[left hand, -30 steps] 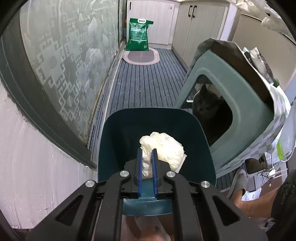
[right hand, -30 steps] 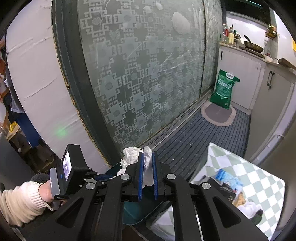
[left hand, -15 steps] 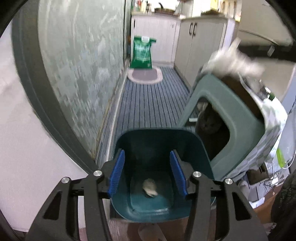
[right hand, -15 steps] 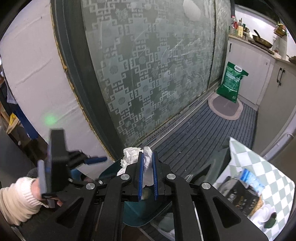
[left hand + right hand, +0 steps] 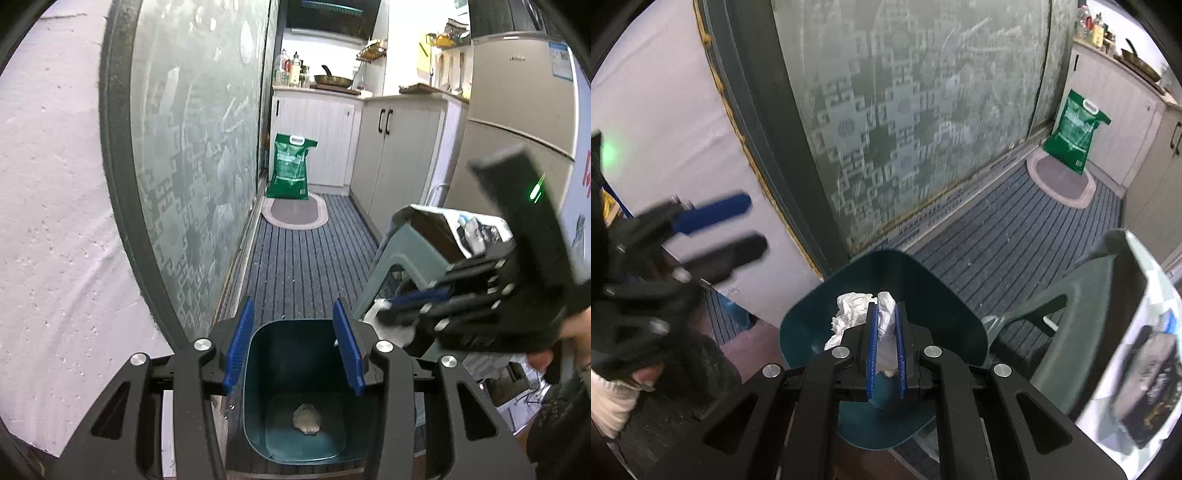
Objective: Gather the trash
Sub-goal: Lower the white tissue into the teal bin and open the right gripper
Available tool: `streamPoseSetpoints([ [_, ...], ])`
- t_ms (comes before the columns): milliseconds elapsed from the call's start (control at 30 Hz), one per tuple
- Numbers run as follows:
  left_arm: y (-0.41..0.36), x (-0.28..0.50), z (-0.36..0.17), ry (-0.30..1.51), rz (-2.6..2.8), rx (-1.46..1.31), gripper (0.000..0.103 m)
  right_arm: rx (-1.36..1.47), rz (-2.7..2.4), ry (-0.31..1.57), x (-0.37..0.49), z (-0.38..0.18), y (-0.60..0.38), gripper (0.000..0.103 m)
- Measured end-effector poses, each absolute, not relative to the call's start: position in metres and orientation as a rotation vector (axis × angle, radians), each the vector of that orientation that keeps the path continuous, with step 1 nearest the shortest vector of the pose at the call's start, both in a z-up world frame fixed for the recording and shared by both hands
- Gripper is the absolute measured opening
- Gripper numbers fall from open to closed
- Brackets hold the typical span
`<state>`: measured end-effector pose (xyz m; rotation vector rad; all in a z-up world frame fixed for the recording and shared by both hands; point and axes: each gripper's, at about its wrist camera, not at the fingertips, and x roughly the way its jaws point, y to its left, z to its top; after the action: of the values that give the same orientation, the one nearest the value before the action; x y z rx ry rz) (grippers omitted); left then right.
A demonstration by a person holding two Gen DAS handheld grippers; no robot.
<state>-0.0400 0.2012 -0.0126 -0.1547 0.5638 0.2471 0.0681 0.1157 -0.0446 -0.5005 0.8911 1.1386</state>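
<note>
The left gripper (image 5: 293,347) stands wide open and empty above the teal bin (image 5: 255,373), its blue pads (image 5: 239,347) spread to either side of the bin mouth. One crumpled wad (image 5: 307,423) lies on the bin floor, directly below the gap between the fingers. The right gripper (image 5: 885,341) is clamped narrowly on a white crumpled tissue (image 5: 849,308), which bulges out to the left of the blue pads (image 5: 872,347) and projects forward past their tips. In the right wrist view the tissue sits over the bin (image 5: 945,295) opening, roughly central; in the left wrist view the right gripper (image 5: 413,301) appears blurred at the right, beside and above the bin rim rather than clearly within it (the two views do not settle the exact height). Step in hand, by judgement: deposit of the second piece of trash — the first is already in the bin, the second is held but not released. The next move calls for the right gripper to be centred over the opening and its jaws spread so that the tissue drops clear. Caution: the tissue is light and loosely crumpled — it may cling to a pad or catch on the rim if released off-centre. A grey-green stool (image 5: 402,254) stands close to the bin on the right.
</note>
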Motion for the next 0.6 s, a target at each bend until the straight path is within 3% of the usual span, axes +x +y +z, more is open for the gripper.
streamPoseSetpoints([
  [67,0.202,-0.040,-0.010,0.552,0.249,-0.156,0.046,-0.510,1.138,0.904,0.067,-0.050,0.118,0.012],
  [133,0.202,-0.042,-0.008,0.539,0.250,-0.161,0.046,-0.504,1.136,0.905,0.066,-0.054,0.117,0.031],
  [167,0.202,-0.044,-0.005,0.524,0.252,-0.163,0.046,-0.501,1.137,0.907,0.065,-0.055,0.117,0.047],
  [200,0.201,-0.047,-0.003,0.509,0.254,-0.164,0.046,-0.505,1.137,0.907,0.065,-0.056,0.118,0.050],
  [600,0.194,-0.055,0.027,0.396,0.207,-0.193,0.049,-0.435,1.164,0.834,0.071,-0.017,0.083,0.050],
])
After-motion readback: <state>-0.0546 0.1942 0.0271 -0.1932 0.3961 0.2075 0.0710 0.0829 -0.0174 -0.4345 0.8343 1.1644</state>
